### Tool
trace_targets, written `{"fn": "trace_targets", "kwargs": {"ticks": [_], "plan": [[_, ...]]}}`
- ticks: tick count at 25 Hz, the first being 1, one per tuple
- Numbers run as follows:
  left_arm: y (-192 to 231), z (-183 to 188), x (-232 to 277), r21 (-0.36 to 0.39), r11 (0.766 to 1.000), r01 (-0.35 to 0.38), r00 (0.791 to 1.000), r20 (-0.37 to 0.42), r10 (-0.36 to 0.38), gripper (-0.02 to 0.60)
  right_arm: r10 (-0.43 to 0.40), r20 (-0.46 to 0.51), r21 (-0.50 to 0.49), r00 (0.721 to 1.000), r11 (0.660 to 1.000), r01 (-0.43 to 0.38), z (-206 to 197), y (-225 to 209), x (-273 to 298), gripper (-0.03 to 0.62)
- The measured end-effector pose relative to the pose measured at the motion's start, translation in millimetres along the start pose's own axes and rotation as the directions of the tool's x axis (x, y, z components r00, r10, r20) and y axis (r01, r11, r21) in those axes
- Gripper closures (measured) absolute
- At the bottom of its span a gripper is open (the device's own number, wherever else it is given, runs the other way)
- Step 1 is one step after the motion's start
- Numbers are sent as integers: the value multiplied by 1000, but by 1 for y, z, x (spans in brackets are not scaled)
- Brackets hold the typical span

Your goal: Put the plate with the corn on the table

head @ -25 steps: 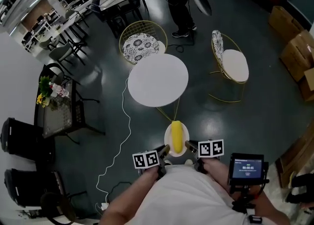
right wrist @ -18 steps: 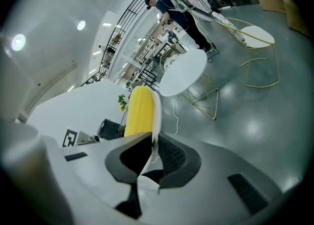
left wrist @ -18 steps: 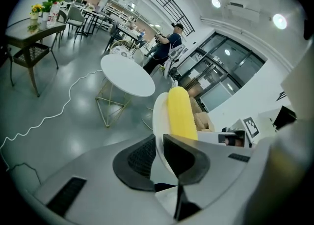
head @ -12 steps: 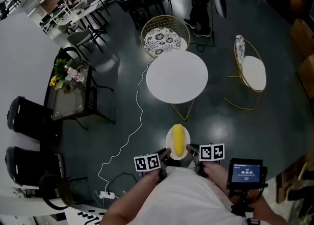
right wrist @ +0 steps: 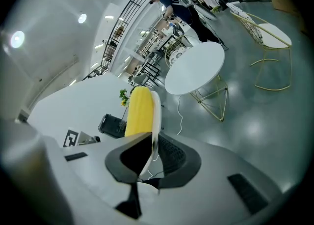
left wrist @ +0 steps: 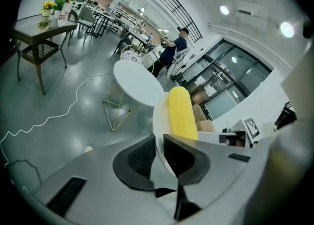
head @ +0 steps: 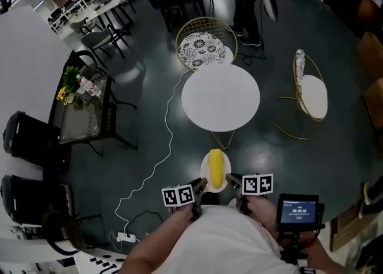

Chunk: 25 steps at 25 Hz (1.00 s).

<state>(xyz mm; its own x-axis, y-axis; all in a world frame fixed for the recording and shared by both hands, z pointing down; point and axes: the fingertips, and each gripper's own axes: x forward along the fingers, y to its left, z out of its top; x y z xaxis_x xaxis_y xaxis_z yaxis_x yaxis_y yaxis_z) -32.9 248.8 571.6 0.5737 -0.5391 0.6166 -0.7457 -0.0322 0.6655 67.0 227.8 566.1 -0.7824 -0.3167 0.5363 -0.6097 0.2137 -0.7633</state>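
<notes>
Gripping plate point(head: 205, 172) rim: left gripper point(left wrist: 158, 141) fingers, right gripper point(right wrist: 153, 139) fingers | plate holds corn point(head: 216, 168)

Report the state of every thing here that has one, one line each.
round table, upright, top bare.
plate, held in the air, short of the round table.
corn, lying lengthwise on the plate.
left tool, shut on the plate's rim.
right tool, shut on the plate's opposite rim.

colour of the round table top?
Plain white table, no pattern. Head view shows it best.
</notes>
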Motion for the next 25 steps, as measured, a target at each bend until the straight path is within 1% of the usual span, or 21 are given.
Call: {"fn": "trace_targets", "kwargs": {"ticks": [5, 15, 25], "plan": [[14, 24, 7, -18, 1000, 10, 1000, -5, -10, 525, -4, -2, 6, 1000, 1000, 4, 18, 1, 20, 545], [48, 82, 12, -1, 1000, 18, 1000, -23, -18, 525, -17, 17, 23, 1000, 1000, 16, 58, 14, 69, 545], [73, 131, 16, 10, 998, 65, 997, -35, -65, 525, -51, 41, 33, 998, 998, 50, 92, 28, 106, 545]]}}
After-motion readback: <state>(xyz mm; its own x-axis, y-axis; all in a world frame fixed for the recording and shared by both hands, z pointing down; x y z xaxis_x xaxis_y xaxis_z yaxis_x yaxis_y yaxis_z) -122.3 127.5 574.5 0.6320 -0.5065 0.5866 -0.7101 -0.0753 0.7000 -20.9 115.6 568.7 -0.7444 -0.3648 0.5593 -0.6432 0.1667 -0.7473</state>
